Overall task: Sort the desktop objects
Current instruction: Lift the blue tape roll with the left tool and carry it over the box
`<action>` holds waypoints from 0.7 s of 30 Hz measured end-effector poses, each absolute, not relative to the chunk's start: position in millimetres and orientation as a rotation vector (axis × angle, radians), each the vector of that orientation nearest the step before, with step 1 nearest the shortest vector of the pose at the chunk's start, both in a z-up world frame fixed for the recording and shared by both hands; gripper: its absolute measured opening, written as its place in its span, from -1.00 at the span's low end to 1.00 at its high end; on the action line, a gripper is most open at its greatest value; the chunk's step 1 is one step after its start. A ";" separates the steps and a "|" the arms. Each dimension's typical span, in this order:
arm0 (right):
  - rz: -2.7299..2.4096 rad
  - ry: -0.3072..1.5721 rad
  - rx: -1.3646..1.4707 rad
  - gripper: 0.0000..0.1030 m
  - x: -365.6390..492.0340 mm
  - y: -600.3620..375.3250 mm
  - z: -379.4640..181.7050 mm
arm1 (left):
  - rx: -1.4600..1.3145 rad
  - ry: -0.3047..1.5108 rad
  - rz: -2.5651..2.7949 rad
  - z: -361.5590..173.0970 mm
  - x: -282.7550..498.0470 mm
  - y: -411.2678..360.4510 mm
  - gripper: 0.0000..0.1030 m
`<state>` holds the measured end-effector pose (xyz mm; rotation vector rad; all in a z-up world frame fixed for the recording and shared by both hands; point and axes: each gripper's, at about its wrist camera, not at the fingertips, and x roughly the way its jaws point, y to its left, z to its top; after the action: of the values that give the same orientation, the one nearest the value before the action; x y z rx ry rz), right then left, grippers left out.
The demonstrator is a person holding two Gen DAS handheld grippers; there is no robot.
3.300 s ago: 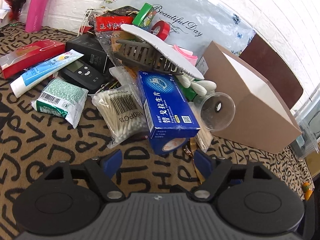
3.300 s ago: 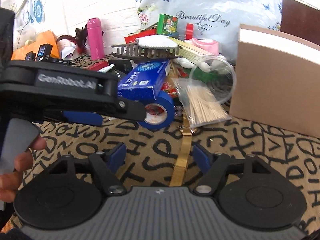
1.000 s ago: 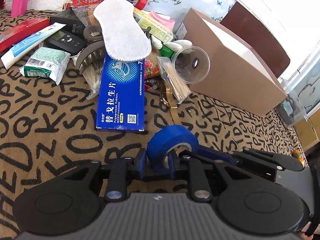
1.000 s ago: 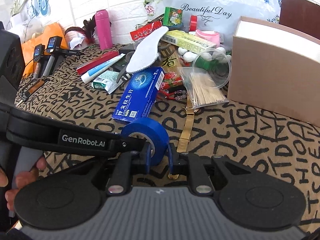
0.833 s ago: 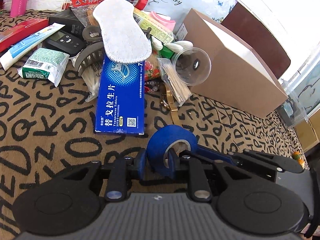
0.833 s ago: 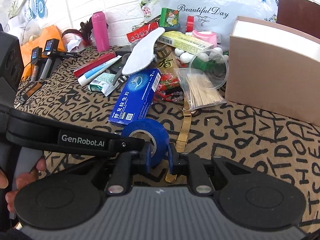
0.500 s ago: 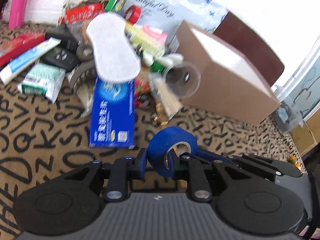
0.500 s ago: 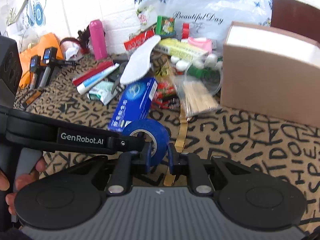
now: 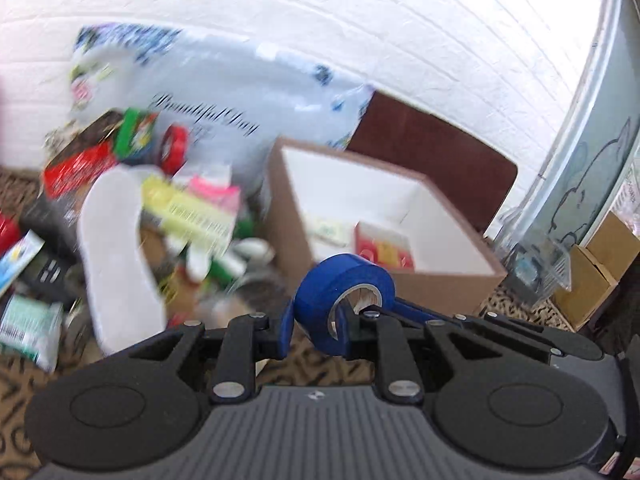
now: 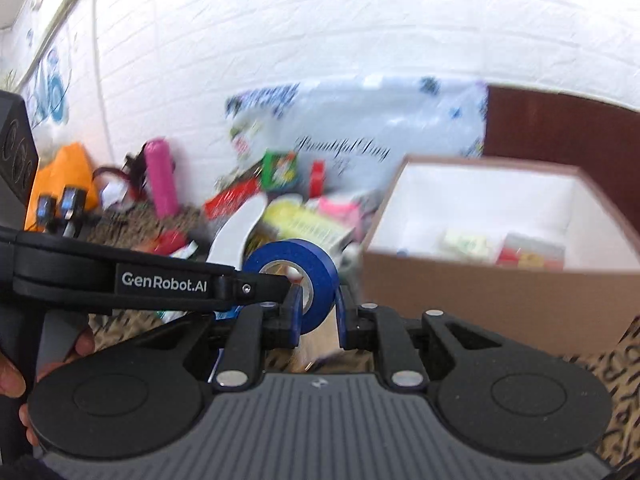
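A blue tape roll [image 9: 340, 292] is held in the air by both grippers at once. My left gripper [image 9: 316, 328] is shut on its wall, and my right gripper [image 10: 318, 316] is shut on the same roll [image 10: 292, 276] from the other side. The open brown box [image 9: 452, 280] with a white inside lies just beyond the roll; it also shows in the right wrist view [image 10: 500, 300]. A red packet [image 9: 384, 248] and a pale packet [image 9: 328, 230] lie inside the box.
A blurred pile of items lies left of the box: a white insole [image 9: 116, 248], a red tape roll [image 9: 174, 148], a green box [image 10: 280, 170], a pink bottle [image 10: 160, 178]. A printed plastic bag [image 9: 224, 100] leans on the white brick wall. Cardboard boxes [image 9: 592, 272] stand far right.
Both grippers have risen with the blue tape roll and moved towards the brown box, whose inside now shows. The views are blurred with motion.
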<state>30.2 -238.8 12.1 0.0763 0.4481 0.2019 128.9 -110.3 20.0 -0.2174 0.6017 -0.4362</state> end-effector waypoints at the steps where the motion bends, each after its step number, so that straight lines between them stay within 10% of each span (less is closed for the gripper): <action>1: 0.193 0.436 0.078 -0.70 33.9 -243.6 15.5 | -0.215 0.597 -0.443 23.4 134.3 -115.0 -0.58; 21: 0.049 0.494 0.207 -0.70 121.3 -326.6 2.4 | -0.185 0.733 -0.522 3.5 251.2 -190.8 -0.57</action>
<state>121.3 -326.6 2.4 0.2074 0.4938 0.0486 251.2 -190.8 3.5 -0.1852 0.7328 -0.5223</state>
